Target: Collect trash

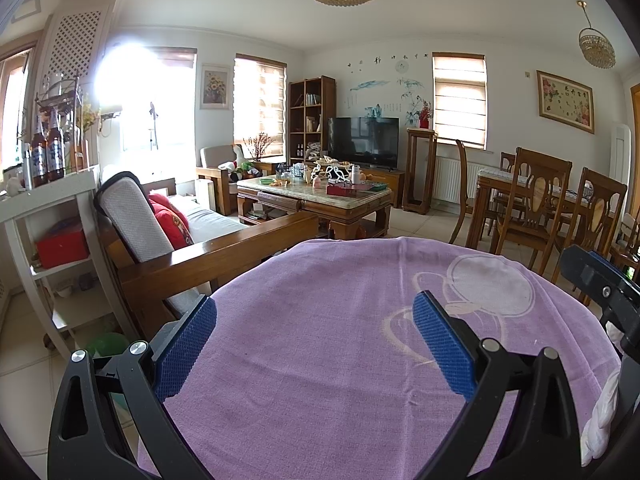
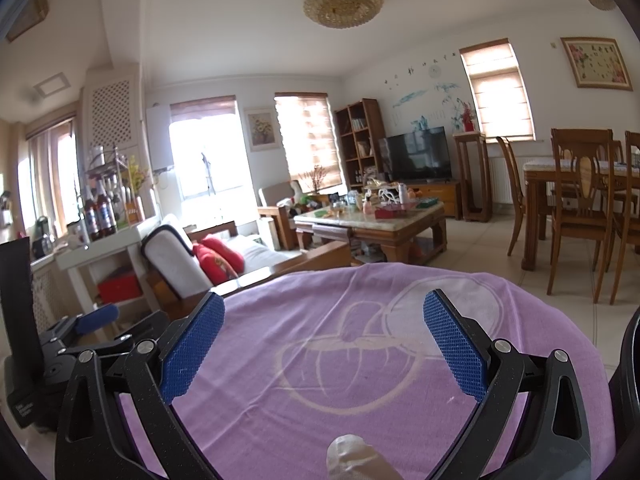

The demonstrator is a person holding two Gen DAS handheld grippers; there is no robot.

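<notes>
A round table under a purple cloth (image 1: 320, 360) fills the lower half of both views. My left gripper (image 1: 316, 304) hovers over it, open, with nothing between its blue pads. My right gripper (image 2: 325, 302) is also open and empty above the cloth (image 2: 340, 360). A whitish crumpled lump (image 2: 352, 456) lies at the bottom edge of the right wrist view, below the fingers. Another white crumpled piece (image 1: 604, 412) shows at the lower right edge of the left wrist view; what it is cannot be told. Each gripper appears at the side of the other's view.
A wooden sofa (image 1: 224, 252) with red cushions stands left of the table. Beside it is a white shelf (image 1: 48, 208) with bottles. A cluttered coffee table (image 1: 316, 196) and a TV (image 1: 363, 140) are farther back. Dining table and chairs (image 1: 536, 208) stand on the right.
</notes>
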